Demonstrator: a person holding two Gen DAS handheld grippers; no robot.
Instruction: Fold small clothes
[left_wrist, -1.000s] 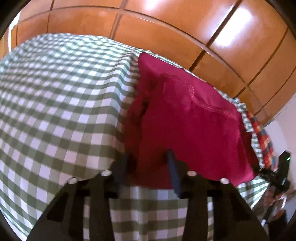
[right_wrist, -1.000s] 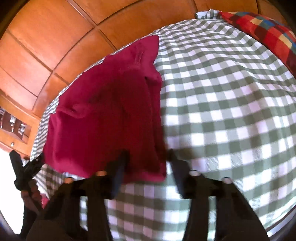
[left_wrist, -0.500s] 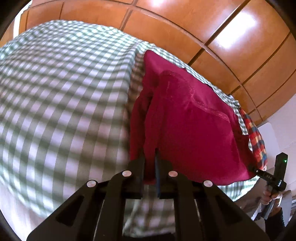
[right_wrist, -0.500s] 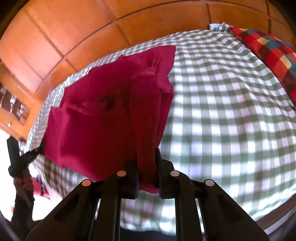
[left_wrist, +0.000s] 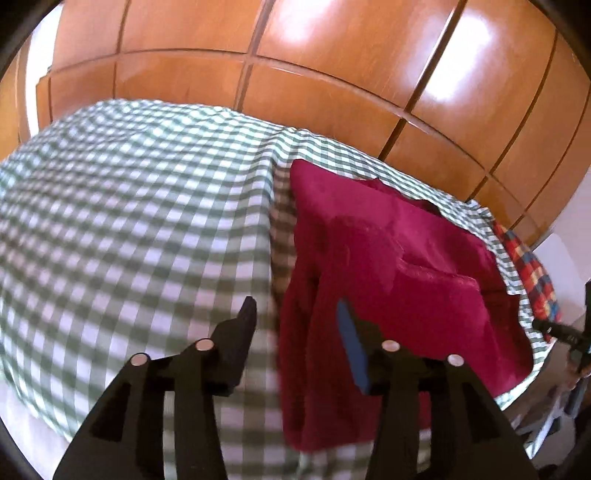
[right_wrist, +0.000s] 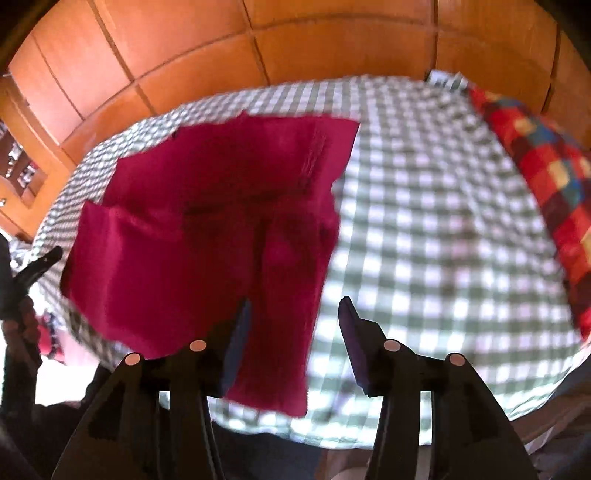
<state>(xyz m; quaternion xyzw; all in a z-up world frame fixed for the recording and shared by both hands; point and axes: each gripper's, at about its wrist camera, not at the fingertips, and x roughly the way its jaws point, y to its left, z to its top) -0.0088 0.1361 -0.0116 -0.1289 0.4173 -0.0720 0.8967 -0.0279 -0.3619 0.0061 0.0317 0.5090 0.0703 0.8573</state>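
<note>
While no writing readable, left tongs (left_wrist: 295, 314) and right tongs (right_wrist: 293, 314) just spread — red garment (right_wrist: 207, 221) between, unpinched.

Blurred red garment (right_wrist: 207, 221); plaid pillow (right_wrist: 546, 177) cut off at right edge.

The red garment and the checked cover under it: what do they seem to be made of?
Red garment: soft matte cloth, perhaps cotton knit; it creases and shows a stitched hem. Checked cover: thin woven fabric, green and white, matte, draping over the edge. The exact fibre cannot be told.
</note>
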